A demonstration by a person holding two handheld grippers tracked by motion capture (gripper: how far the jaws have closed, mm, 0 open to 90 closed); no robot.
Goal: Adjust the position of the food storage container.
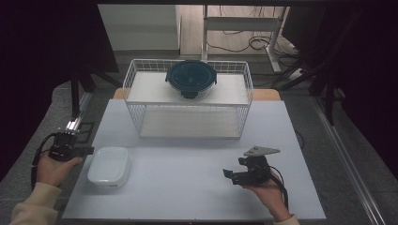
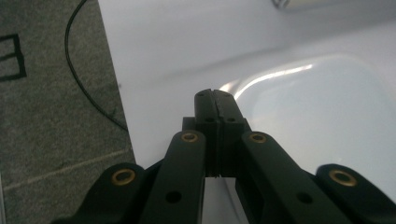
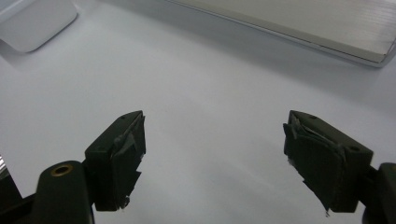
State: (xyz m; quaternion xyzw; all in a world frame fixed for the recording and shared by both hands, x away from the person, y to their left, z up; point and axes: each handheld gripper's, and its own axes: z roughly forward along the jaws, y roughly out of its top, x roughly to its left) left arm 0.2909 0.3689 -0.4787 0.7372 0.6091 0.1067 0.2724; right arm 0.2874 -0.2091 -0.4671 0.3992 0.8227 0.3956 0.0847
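A white rounded-rectangle lidded dish (image 1: 109, 166) lies at the front left of the table; it also shows as a pale dome (image 2: 322, 107) and a flat corner (image 3: 35, 21). My left gripper (image 1: 89, 151) is shut with nothing between its jaws, its tip (image 2: 214, 95) at the dish's left edge. My right gripper (image 1: 231, 176) hovers over bare table at the front right, open and empty (image 3: 215, 140). A round container with a dark teal clip lid (image 1: 191, 79) stands on the upper shelf of a white wire rack (image 1: 187, 119) at the back.
The white table (image 1: 197, 154) spreads between the dish and the right gripper. The rack's lower shelf board (image 3: 327, 23) lies ahead of the right gripper. Grey floor (image 2: 51, 116) with a black cable lies left of the table edge. Desk legs and cables stand behind the rack.
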